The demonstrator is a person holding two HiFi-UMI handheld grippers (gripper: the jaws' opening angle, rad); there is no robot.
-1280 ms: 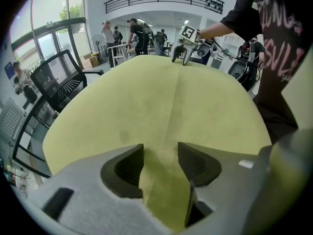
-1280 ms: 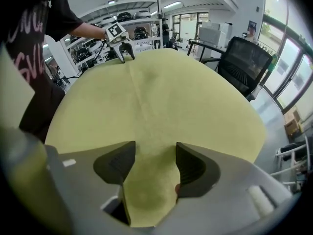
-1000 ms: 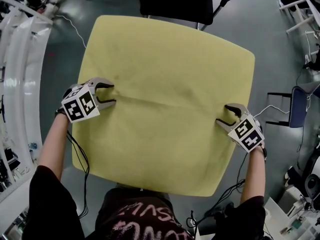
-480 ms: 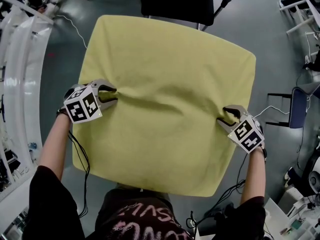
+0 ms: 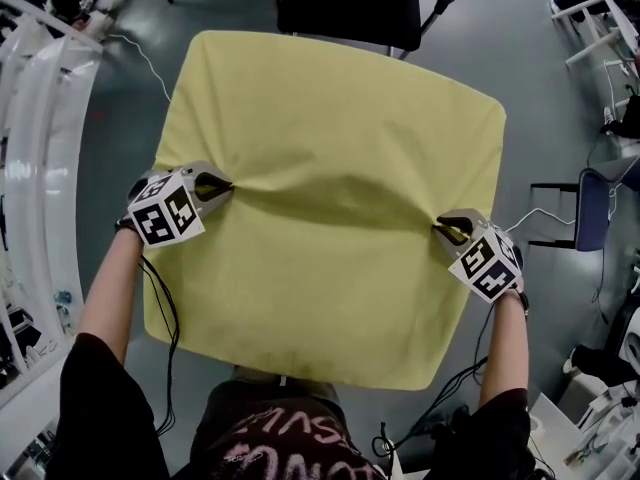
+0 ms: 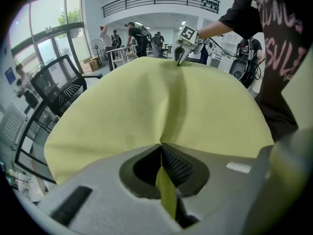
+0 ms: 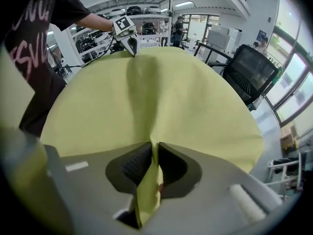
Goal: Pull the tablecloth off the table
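Observation:
A yellow-green tablecloth [image 5: 330, 108] covers the whole square table. My left gripper [image 5: 228, 185] sits at the cloth's left side, shut on a pinched fold of it; that fold runs up between the pads [image 6: 173, 165] in the left gripper view. At the right side, my right gripper [image 5: 438, 228] is closing its jaws on another raised fold, and the pads [image 7: 134, 168] press it from both sides. A ridge of taut cloth runs between the two grippers. Each gripper view shows the other gripper across the cloth: the right gripper [image 6: 178, 58] and the left gripper [image 7: 133, 50].
A black office chair [image 5: 350, 3] stands at the table's far edge. White curved benches [image 5: 40, 128] line the left, with cables on the floor. A blue chair [image 5: 597, 213] and white frames stand at the right. People stand far back in the hall.
Both grippers went from wide open to closed on the cloth. Folds rose at each pinch, and a crease now stretches across the cloth between them.

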